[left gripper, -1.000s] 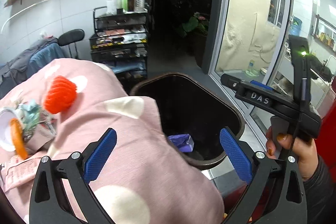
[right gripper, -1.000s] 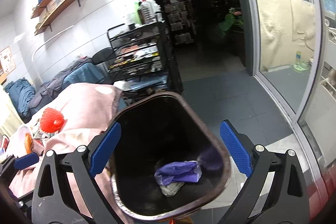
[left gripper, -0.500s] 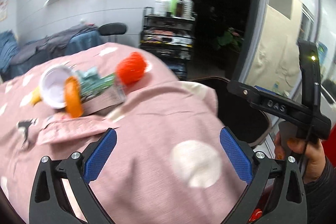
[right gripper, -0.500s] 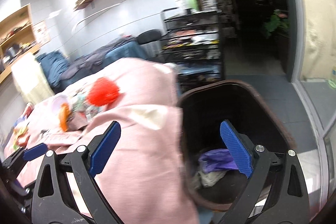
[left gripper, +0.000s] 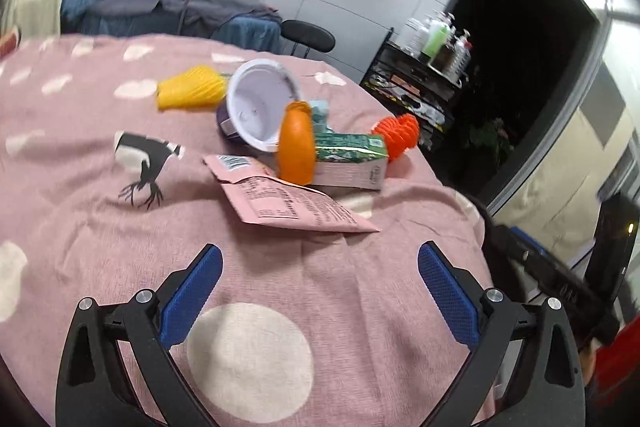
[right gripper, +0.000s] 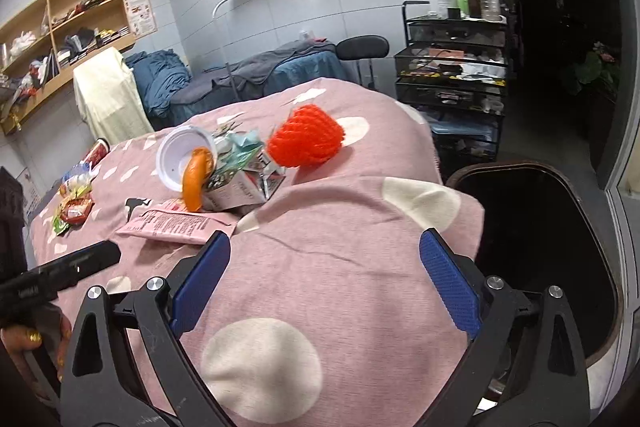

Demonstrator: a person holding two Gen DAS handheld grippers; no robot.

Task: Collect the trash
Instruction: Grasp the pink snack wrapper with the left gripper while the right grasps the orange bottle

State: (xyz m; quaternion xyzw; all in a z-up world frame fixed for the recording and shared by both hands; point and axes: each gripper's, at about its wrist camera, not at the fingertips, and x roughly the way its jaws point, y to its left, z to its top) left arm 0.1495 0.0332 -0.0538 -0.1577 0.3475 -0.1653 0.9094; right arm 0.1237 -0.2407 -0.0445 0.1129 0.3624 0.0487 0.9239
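both hand-held grippers, left (left gripper: 318, 291) and right (right gripper: 324, 283), gape wide and empty above the pink blanket (left gripper: 360, 307)

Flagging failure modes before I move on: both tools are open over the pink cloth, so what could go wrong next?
1. The pouch lies flat on the soft cloth; the left tool may pinch fabric with it.
2. The orange bottle leans on the carton and cup; pulling one could topple the rest.
3. The red net sits near the edge beside the bin and might roll off.
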